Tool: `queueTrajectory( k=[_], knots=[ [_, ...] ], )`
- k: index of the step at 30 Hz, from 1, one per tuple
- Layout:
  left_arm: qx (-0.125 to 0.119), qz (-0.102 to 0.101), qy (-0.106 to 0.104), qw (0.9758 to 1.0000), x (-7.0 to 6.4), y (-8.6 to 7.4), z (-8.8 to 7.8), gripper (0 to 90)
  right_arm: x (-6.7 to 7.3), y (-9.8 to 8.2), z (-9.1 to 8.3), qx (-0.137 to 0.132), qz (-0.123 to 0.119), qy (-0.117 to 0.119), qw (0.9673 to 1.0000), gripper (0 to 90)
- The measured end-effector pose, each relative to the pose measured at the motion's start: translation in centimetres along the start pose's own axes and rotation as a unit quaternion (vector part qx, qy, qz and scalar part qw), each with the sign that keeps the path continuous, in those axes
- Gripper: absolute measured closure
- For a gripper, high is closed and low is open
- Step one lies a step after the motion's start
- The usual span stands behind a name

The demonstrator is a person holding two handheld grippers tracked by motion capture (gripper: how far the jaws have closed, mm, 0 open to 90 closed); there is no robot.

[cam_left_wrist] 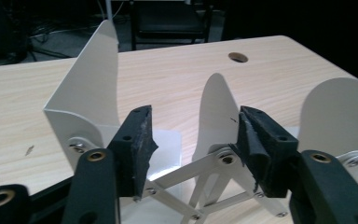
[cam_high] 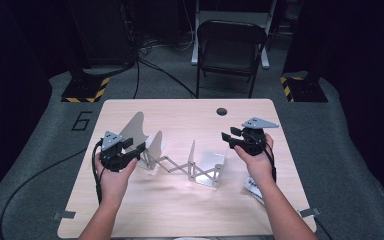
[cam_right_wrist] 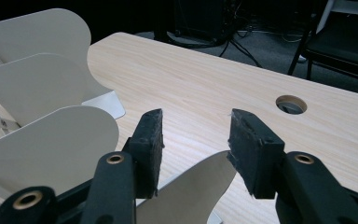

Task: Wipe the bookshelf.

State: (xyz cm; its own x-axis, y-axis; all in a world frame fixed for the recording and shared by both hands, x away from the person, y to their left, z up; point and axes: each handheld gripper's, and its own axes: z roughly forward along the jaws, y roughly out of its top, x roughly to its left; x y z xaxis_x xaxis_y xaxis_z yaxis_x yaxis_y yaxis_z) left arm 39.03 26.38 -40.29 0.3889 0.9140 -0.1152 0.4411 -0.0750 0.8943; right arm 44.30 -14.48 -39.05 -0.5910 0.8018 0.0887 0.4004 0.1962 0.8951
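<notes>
Expandable white file rack (cam_high: 180, 162) lies stretched across the middle of the wooden table (cam_high: 180, 210), its upright dividers joined by a scissor linkage. Left gripper (cam_left_wrist: 193, 140) stands with its jaws apart, empty, a divider (cam_left_wrist: 216, 112) and the linkage just beyond the pads. Right gripper (cam_right_wrist: 193, 140) is likewise parted and holds nothing, hovering over the rack's end plate (cam_right_wrist: 191, 191). A folding chair (cam_high: 230, 50) stands beyond the table.

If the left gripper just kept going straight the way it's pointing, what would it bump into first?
Probably the white folding rack: one of its upright dividers stands right beyond the left gripper's open jaws, above the scissor links. Depth is hard to judge, but nothing else lies between.
</notes>
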Motion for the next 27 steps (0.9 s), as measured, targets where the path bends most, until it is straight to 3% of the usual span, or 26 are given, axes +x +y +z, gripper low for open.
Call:
queueTrajectory(
  k=[5,9,14,16,19,22,24,27],
  knots=[
    [0.005,-0.01,-0.011,0.9999,-0.3,-0.6,0.4,43.5,0.1,-0.8,-0.8,-0.002,0.008,0.001,1.0,54.6],
    [0.0,-0.009,-0.016,0.9998,-0.8,-0.5,0.5,44.2,0.4,-1.5,-1.7,-0.012,0.022,0.014,0.9996,55.1],
    [0.003,-0.003,-0.023,0.9997,-1.5,-0.2,1.1,44.6,1.3,-2.1,-2.5,-0.016,0.019,0.022,0.9995,55.4],
    [0.009,-0.001,-0.02,0.9998,-1.9,-0.3,1.6,45.0,2.2,-2.5,-3.1,-0.025,0.02,0.045,0.9985,55.9],
    [0.013,0.021,0.004,0.9997,-2.0,-0.7,1.6,47.3,3.5,-2.9,-3.6,-0.026,0.023,0.082,0.996,56.9],
    [0.022,0.035,0.02,0.999,-1.7,-1.2,1.3,49.0,5.1,-3.2,-3.9,-0.021,0.002,0.101,0.9946,56.6],
    [0.015,0.019,0.012,0.9996,-1.4,-1.6,1.0,47.2,5.9,-3.3,-3.9,-0.017,-0.019,0.097,0.995,54.5],
    [0.015,0.024,0.02,0.9994,-1.4,-1.9,0.8,47.7,6.1,-3.3,-4.0,-0.021,-0.036,0.079,0.996,52.3]
  ],
)
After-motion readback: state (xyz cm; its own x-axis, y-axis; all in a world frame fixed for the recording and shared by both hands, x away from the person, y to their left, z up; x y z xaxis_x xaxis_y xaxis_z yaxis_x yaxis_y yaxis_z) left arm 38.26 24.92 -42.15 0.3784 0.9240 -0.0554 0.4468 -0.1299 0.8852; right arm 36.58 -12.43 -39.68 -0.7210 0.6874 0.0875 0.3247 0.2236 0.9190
